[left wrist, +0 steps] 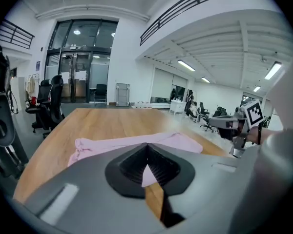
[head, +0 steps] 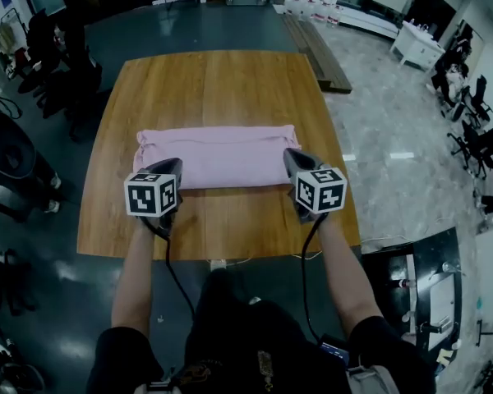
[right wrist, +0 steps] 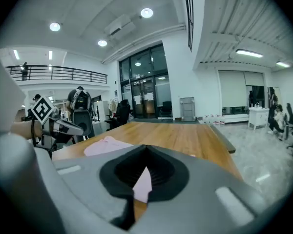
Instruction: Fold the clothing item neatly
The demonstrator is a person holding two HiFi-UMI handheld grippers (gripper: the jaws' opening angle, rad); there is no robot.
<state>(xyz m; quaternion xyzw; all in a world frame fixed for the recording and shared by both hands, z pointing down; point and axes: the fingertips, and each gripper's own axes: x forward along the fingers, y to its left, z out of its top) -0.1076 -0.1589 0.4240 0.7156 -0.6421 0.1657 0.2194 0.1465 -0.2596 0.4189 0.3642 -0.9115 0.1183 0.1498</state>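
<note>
The left gripper [left wrist: 147, 144] has its fingers [left wrist: 129, 164] drawn together at the tips, and the right gripper [right wrist: 145, 147] is closed the same way. Behind each pair of tips a thin wedge stays open, showing pink fabric and then bare wood nearer the camera.

Just ahead of and under both sets of tips lies the pink garment [head: 222, 154], folded into a long flat band running from one gripper to the other, with a small bunched lump at its left end. I cannot tell whether either gripper pinches the fabric.

Only the head view shows the whole band and both tips over its near edge, left gripper [head: 174, 164] and right gripper [head: 289, 154]. Each gripper view instead shows the other tool off to the side.

Beyond the garment the wooden table [head: 214, 80] runs bare to its far edge, with a narrower bare strip on the near side. Office chairs [head: 472, 130] stand well apart on the floor.
</note>
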